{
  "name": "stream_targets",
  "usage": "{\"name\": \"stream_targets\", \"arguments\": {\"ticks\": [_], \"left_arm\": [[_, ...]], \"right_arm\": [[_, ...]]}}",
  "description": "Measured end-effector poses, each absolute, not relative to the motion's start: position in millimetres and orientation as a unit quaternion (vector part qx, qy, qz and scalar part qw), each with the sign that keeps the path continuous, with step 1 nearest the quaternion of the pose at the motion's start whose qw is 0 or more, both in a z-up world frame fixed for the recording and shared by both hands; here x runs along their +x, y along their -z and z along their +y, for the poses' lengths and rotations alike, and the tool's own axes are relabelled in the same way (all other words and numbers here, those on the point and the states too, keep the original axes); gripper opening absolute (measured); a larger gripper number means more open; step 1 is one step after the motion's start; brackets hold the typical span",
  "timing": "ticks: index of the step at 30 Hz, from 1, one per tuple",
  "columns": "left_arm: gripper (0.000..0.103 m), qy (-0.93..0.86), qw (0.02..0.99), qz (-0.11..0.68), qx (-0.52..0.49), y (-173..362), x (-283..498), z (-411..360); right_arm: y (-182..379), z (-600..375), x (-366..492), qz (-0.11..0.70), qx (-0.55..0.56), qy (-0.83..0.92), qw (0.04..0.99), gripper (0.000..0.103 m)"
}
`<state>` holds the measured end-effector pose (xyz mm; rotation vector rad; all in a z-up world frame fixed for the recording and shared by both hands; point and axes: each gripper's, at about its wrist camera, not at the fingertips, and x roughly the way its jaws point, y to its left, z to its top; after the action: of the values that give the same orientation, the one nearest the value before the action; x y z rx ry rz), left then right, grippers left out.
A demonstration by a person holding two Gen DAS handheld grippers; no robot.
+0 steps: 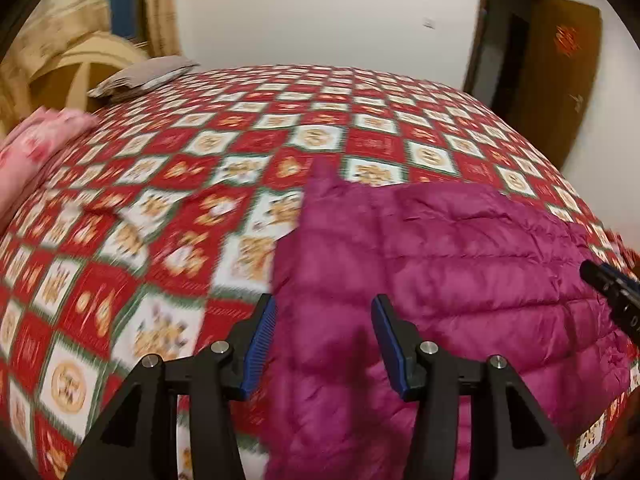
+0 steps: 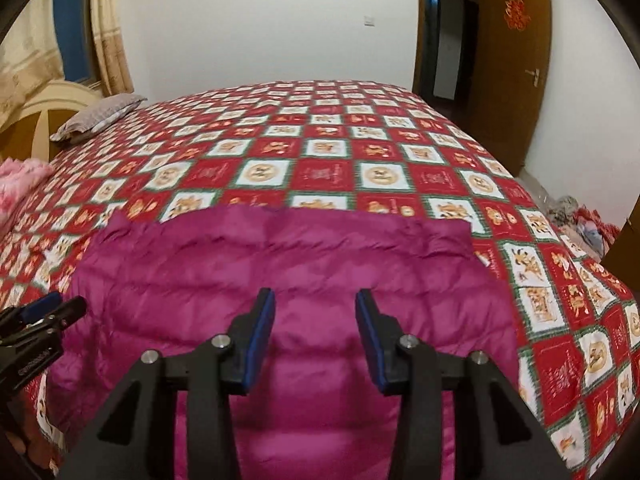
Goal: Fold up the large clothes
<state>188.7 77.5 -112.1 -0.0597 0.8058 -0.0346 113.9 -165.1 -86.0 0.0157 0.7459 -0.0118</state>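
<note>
A magenta quilted puffer jacket (image 1: 460, 264) lies spread flat on the near part of the bed, over a red and white checked bedspread (image 1: 168, 184). My left gripper (image 1: 323, 302) hovers over the jacket's left edge, open, with only fabric showing below the gap. In the right wrist view the jacket (image 2: 288, 264) fills the near middle, its far edge straight across. My right gripper (image 2: 314, 295) hangs above its centre, open and holding nothing. The right gripper's tip (image 1: 612, 292) shows at the left view's right edge. The left gripper (image 2: 40, 316) shows at the right view's left edge.
A grey pillow (image 2: 100, 114) lies by the wooden headboard (image 2: 40, 116) at the far left. A pink fluffy blanket (image 2: 20, 184) sits on the bed's left side. A brown door (image 2: 516, 68) stands open at the right, with clutter (image 2: 580, 216) on the floor below it.
</note>
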Motion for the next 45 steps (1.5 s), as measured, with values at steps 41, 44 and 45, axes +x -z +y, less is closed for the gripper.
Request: {"name": "stream_targets", "arguments": {"ticks": [41,44,45], "left_arm": [[0.07,0.002,0.895,0.415,-0.16,162,104,94],[0.072,0.012,0.895,0.414,-0.163,160,108,89],[0.073,0.014,0.893,0.416,-0.169,160,112,88]], "right_arm": [[151,-138,127,0.397,-0.03,0.003,0.917,0.046],[151,-137,127,0.398,-0.034,0.001,0.917,0.046],[152,-138,128,0.398,-0.033,0.001,0.917,0.046]]}}
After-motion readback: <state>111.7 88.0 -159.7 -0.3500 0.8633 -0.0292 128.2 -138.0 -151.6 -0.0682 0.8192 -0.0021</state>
